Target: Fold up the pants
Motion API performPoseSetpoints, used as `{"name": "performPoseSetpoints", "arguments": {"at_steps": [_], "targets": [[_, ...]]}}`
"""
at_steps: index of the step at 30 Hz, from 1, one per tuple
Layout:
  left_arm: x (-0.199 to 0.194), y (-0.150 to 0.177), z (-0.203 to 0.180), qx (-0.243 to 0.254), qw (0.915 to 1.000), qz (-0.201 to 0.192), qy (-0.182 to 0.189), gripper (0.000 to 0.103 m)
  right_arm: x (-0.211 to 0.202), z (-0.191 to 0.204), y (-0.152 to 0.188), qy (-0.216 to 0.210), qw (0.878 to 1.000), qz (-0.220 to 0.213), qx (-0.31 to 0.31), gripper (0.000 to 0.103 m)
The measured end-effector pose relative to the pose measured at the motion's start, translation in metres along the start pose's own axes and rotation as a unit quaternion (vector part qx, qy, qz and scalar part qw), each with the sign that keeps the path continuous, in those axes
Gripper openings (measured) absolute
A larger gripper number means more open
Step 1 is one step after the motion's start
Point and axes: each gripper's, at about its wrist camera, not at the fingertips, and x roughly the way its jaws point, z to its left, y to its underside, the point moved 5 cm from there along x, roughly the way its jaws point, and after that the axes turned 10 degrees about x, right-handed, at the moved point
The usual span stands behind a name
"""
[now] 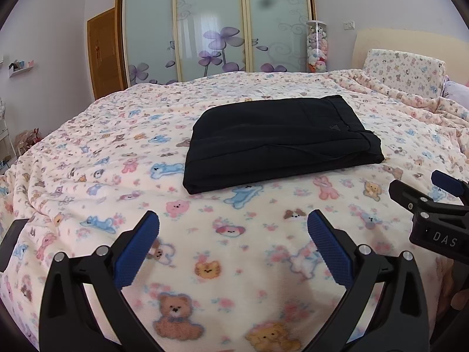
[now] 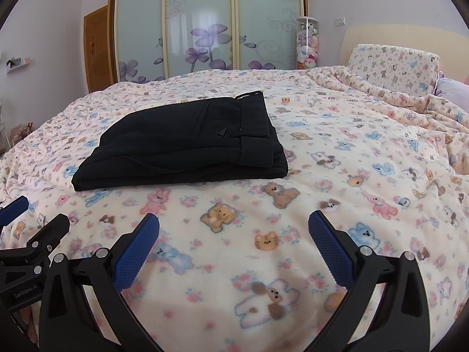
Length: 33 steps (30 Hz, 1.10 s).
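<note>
On the teddy-print blanket, black pants lie folded into a compact rectangle; I hold my left gripper and right gripper wide and empty, nearer than the pants. Folding looks finished; I judge only withdrawal remains.

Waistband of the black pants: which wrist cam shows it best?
Right wrist. The waistband sits nearer there, with the seam and the small triangular logo readable on the folded pants. In the left wrist view the waistband is farther off, foreshortened, and the logo only faint.

A teddy-print blanket, a floral wardrobe, perhaps plush toys.
</note>
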Motion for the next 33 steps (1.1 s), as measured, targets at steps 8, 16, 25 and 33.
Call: {"name": "performPoseSetpoints", "arguments": {"at_steps": [8, 16, 25, 33], "targets": [[-0.0007, 0.0002, -0.0001, -0.001, 1.0000, -0.001, 0.000, 0.101, 0.0008, 0.0001, 0.0000, 0.000, 1.000, 0.001, -0.001, 0.102], [-0.0021, 0.0004, -0.0011, -0.002, 1.0000, -0.001, 0.000, 0.101, 0.0007, 0.0001, -0.0001, -0.001, 1.000, 0.001, -0.001, 0.102], [-0.0027, -0.0006, -0.0024, 0.001, 1.0000, -0.003, -0.002, 0.101, 0.0009, 0.0001, -0.0002, -0.001, 1.000, 0.001, -0.001, 0.102], [-0.0025, -0.0006, -0.0016, 0.001, 1.0000, -0.003, 0.000, 0.101, 0.0008, 0.0001, -0.0003, 0.000, 1.000, 0.001, -0.001, 0.102]]}}
